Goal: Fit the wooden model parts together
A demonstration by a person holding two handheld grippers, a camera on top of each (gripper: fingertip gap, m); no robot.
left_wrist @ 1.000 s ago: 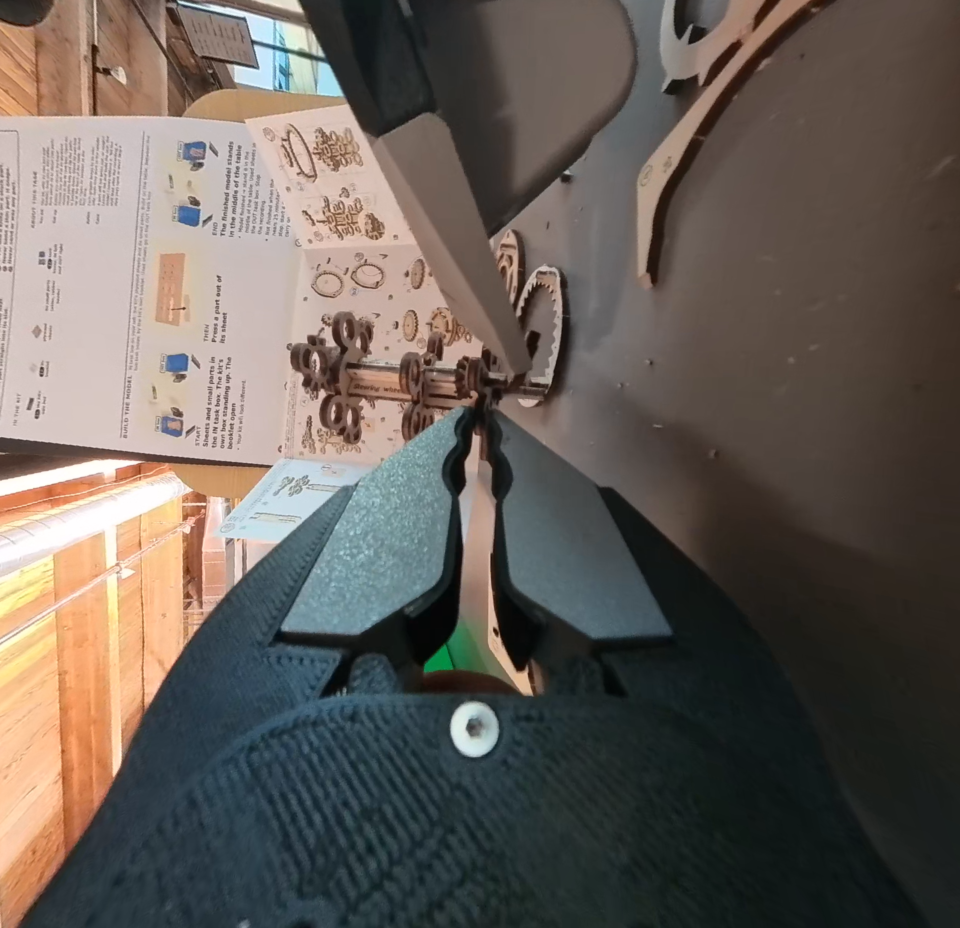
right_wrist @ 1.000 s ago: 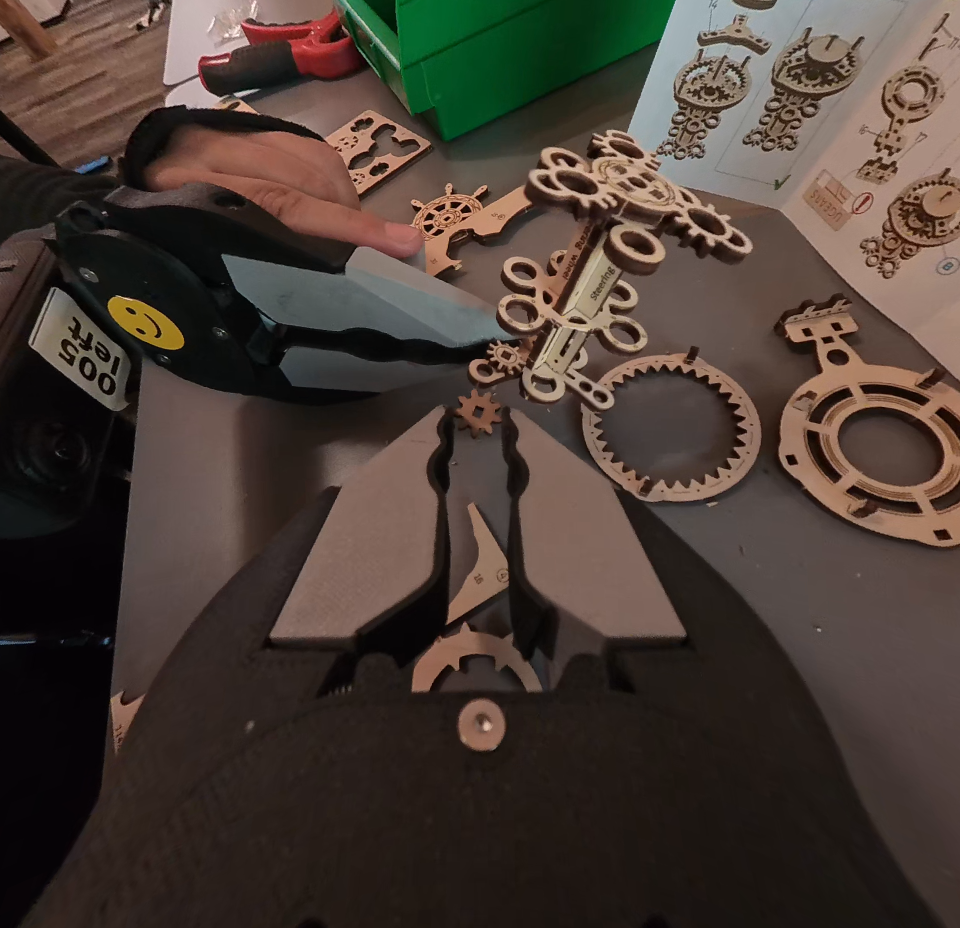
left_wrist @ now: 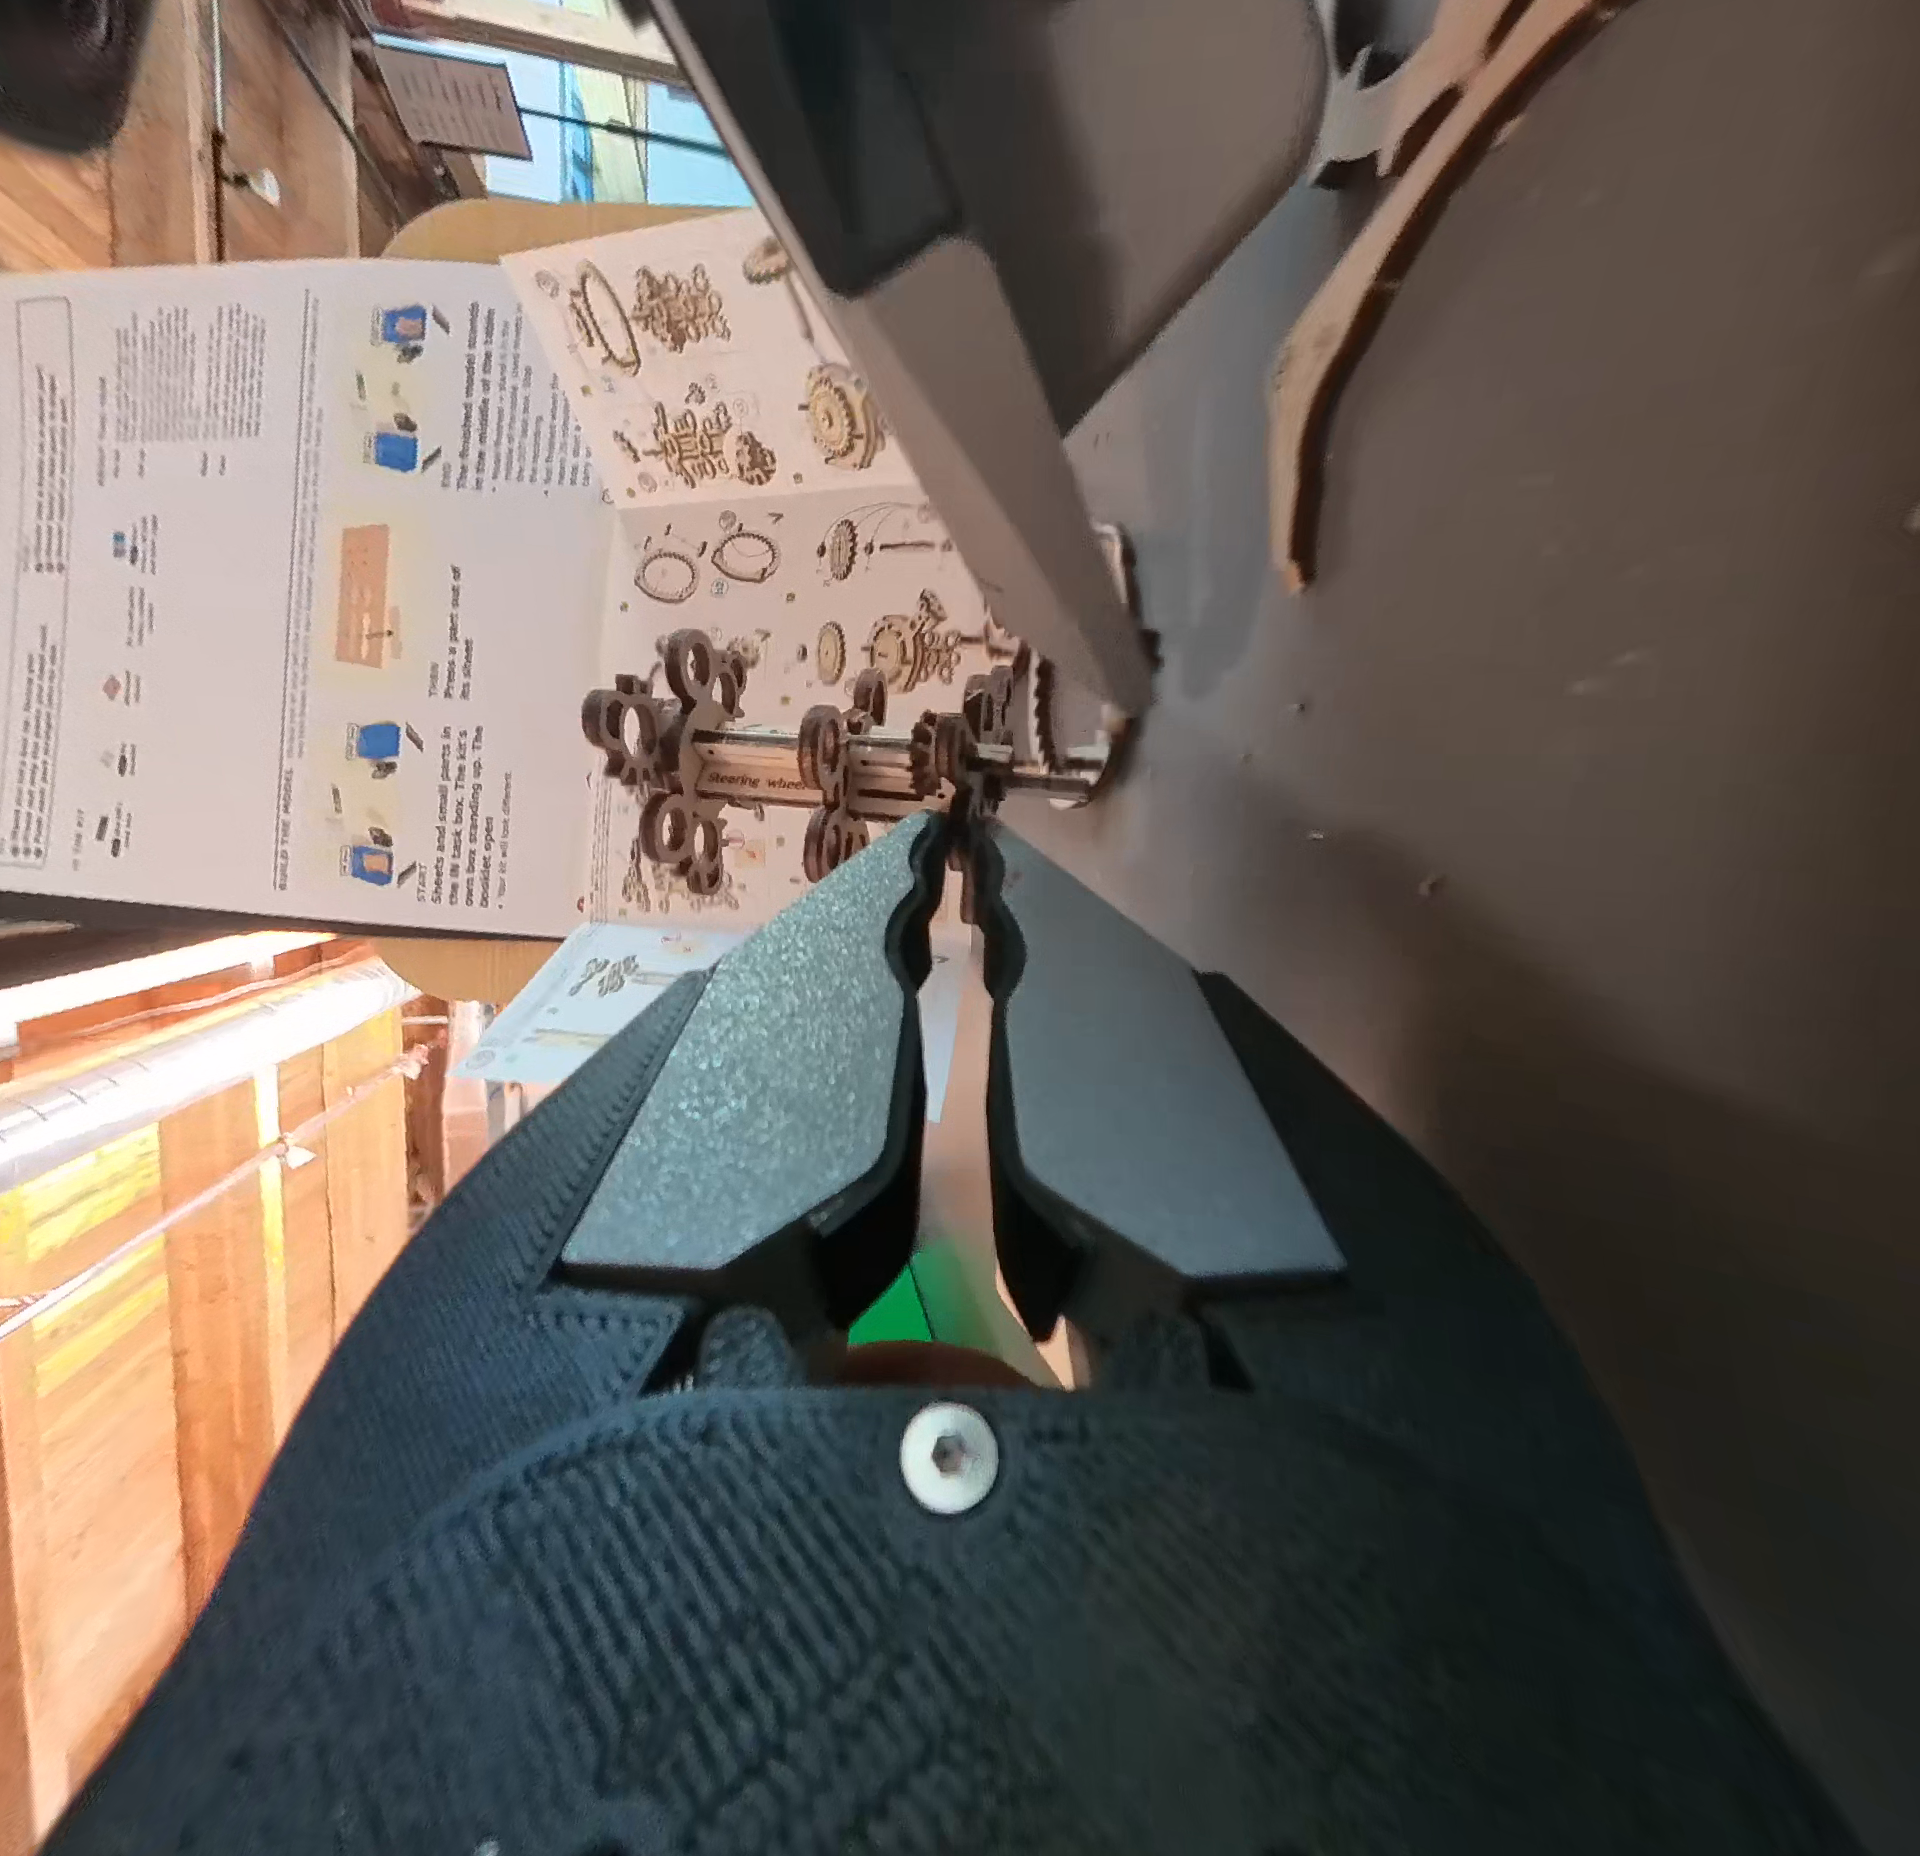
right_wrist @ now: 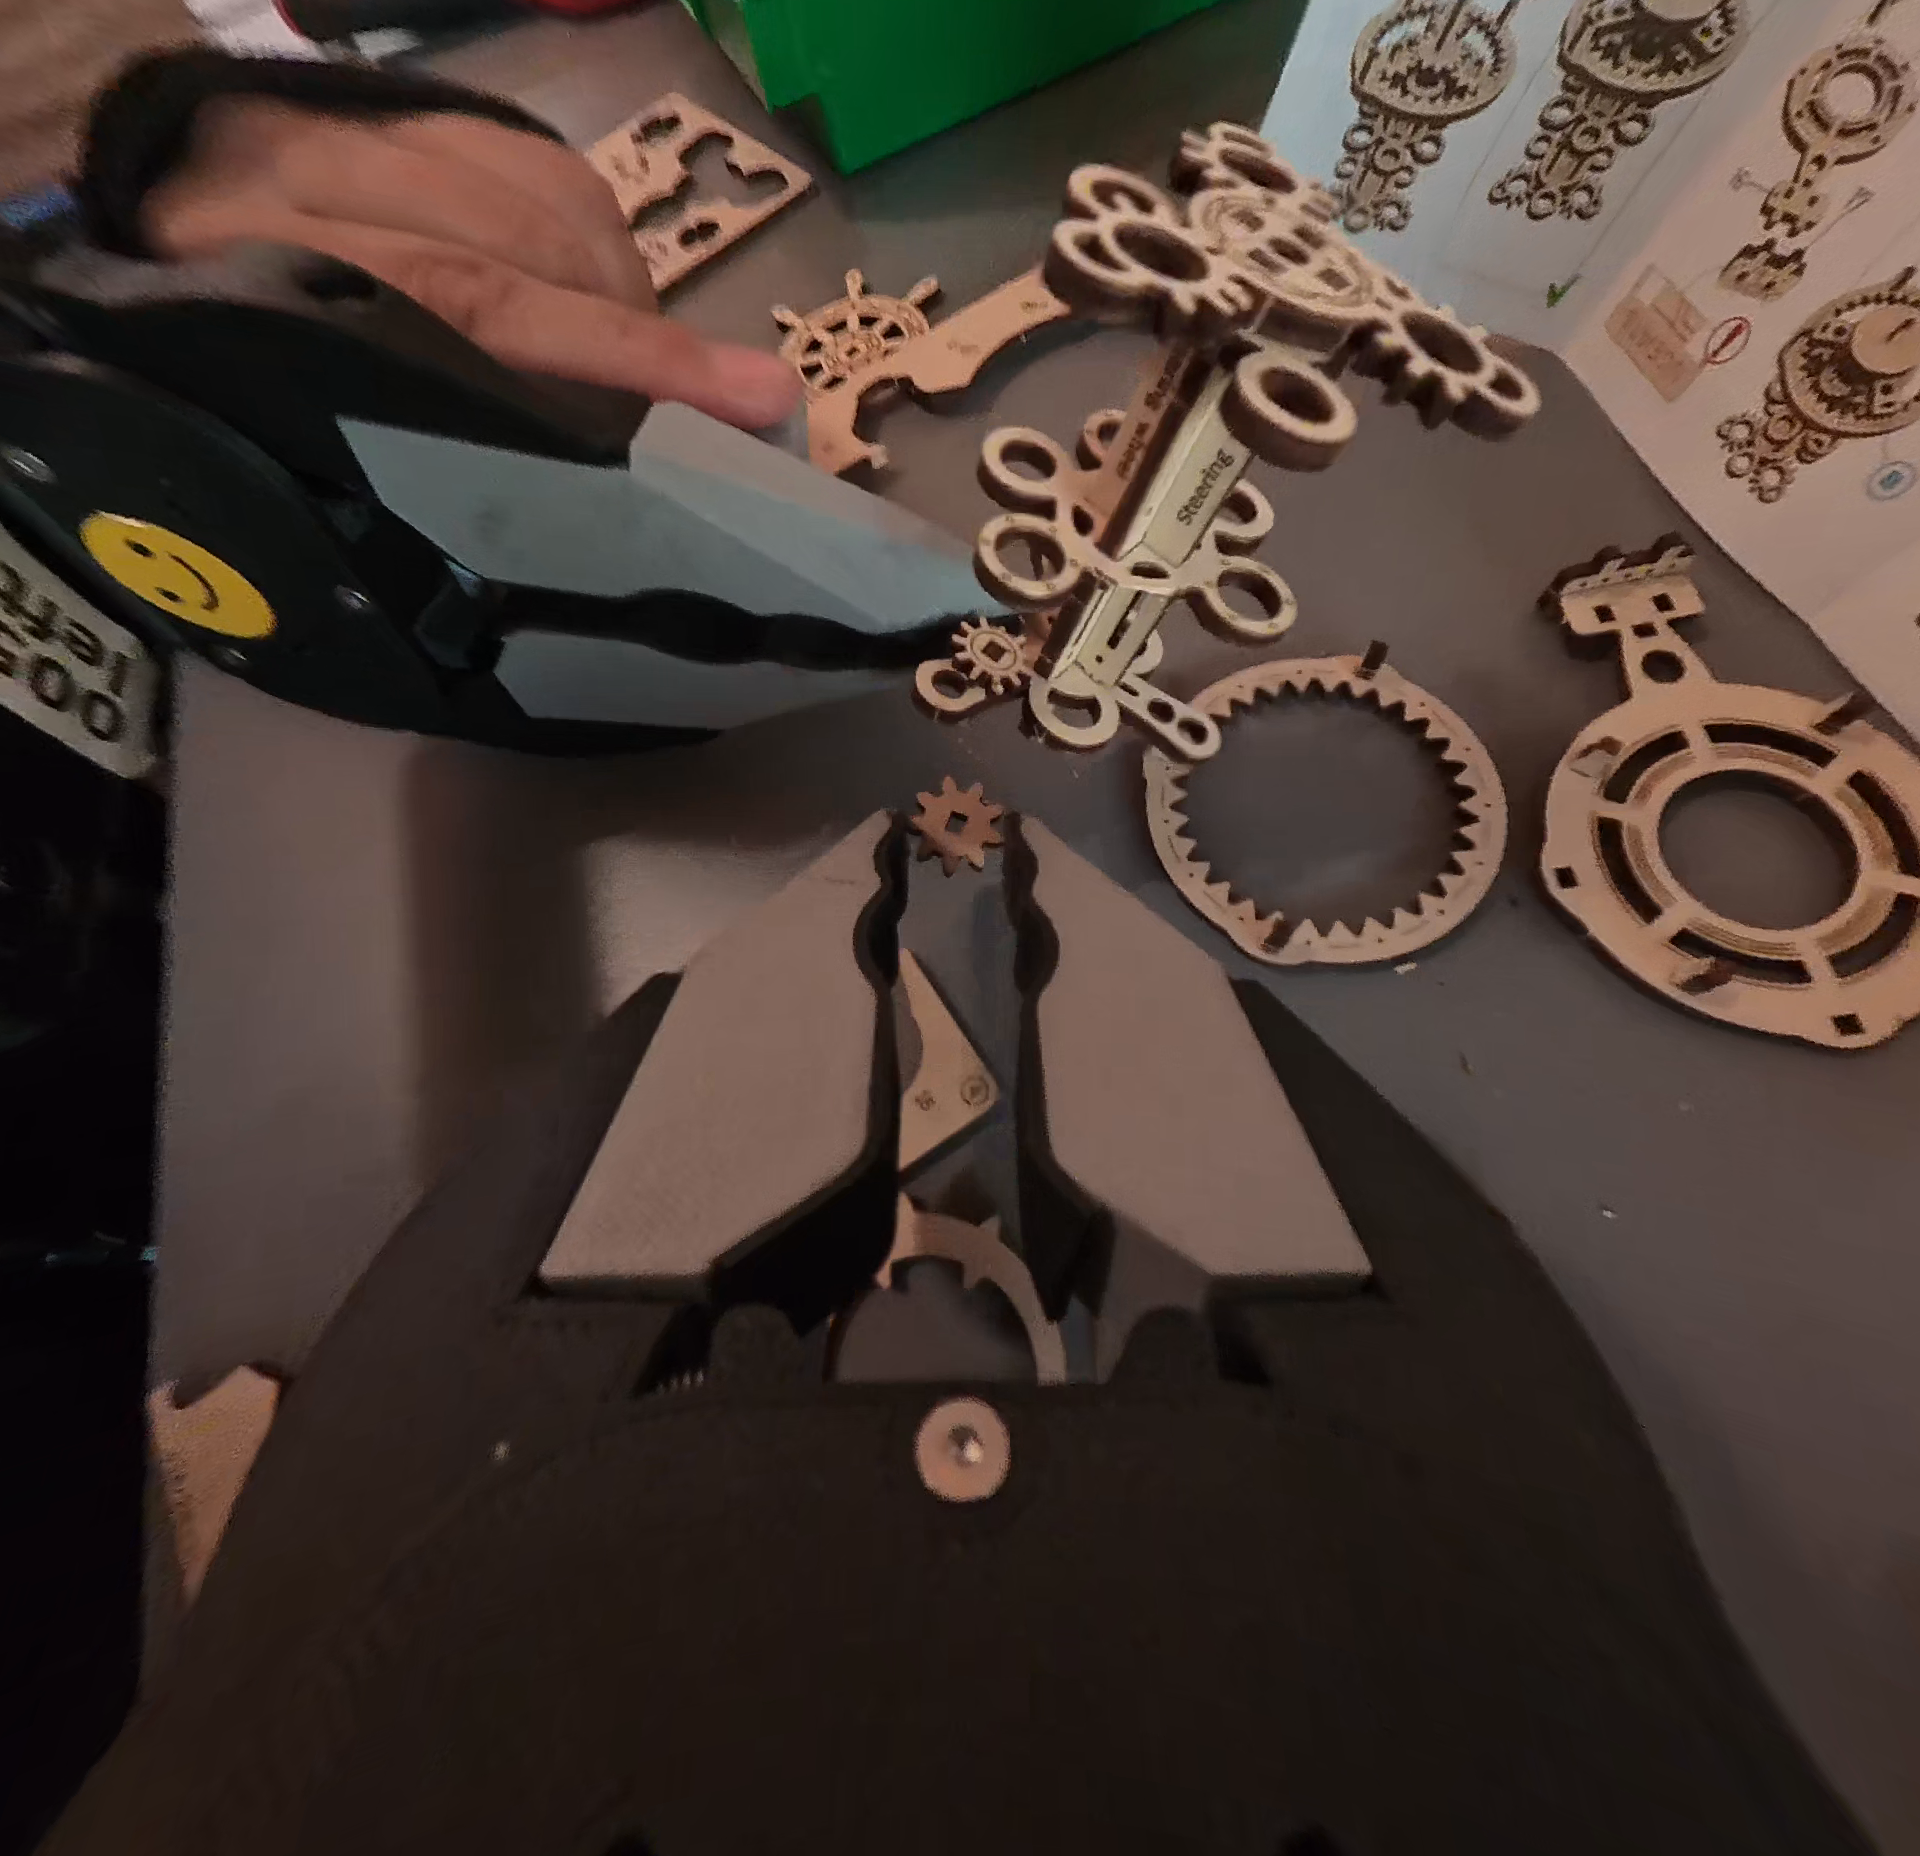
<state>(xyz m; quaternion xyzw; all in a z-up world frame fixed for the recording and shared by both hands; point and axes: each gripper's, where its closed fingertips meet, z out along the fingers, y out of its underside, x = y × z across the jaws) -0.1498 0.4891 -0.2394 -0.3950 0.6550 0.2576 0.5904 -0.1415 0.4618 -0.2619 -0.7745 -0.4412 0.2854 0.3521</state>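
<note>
While the left gripper stays clamped on the lower end of the wooden steering assembly, holding it tilted above the grey table, the right gripper is closed on a small cog, pinched between its fingertips. In the right wrist view the assembly sits at one o'clock from the cog, with a second small cog already mounted at its base, at twelve o'clock. Compared with a second ago, the gap between the held cog and the assembly looks a little wider, and in the left wrist view the right gripper's tip has slid toward the table. The cog is therefore apart from the assembly and not yet seated; this seems to be a moment of re-aiming, not pressing. A toothed ring lies flat at three o'clock from the cog, with a round slotted frame beyond it. A printed instruction sheet stands at two o'clock.
</note>
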